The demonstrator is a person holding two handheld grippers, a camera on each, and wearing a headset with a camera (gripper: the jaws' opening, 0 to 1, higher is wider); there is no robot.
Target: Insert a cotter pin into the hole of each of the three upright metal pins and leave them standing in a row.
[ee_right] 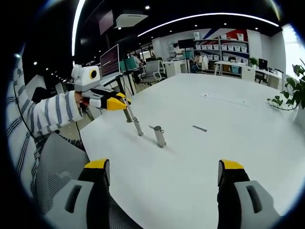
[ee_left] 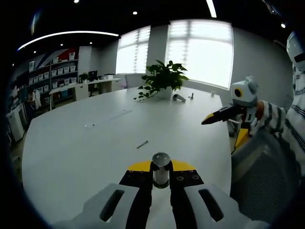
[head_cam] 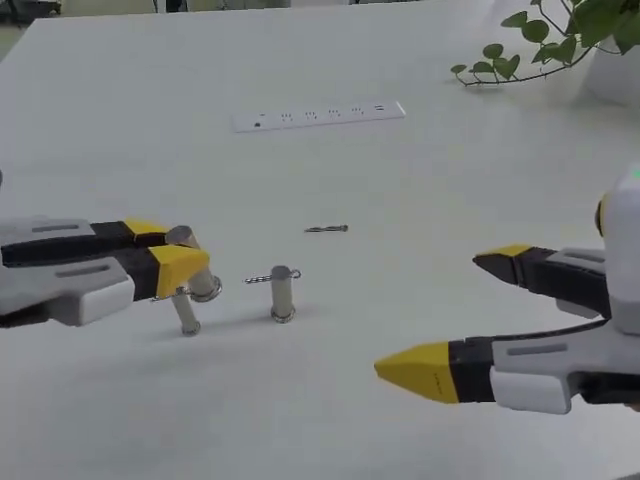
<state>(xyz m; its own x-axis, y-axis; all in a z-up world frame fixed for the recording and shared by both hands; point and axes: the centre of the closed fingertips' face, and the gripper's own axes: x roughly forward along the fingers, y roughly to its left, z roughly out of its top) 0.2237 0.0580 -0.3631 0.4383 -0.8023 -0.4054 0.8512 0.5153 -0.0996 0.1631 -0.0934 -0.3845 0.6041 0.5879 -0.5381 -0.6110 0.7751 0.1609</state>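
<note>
While a white table spreads across the head view, a potted plant is seen in the upper right corner. The right gripper is held at the lower right of the frame, and its jaws are spread wide with nothing between them. The left gripper is seen at the left edge, carried on an arm in a striped sleeve. Its jaws are closed narrowly on a metal pin, whose round head is shown between the yellow tips in the left gripper view. A white power strip is laid flat in the upper middle of the frame.

Just below the left gripper's jaws a leaning pin is seen, tilted, with its foot on the table; whether its head is touched by the jaws cannot be told. Just right of it, near the centre, an upright pin is stood on the table, and a cotter pin is passed through the hole near its top. Above and to the right, apart from the pins, a loose cotter pin is laid flat on the table.
</note>
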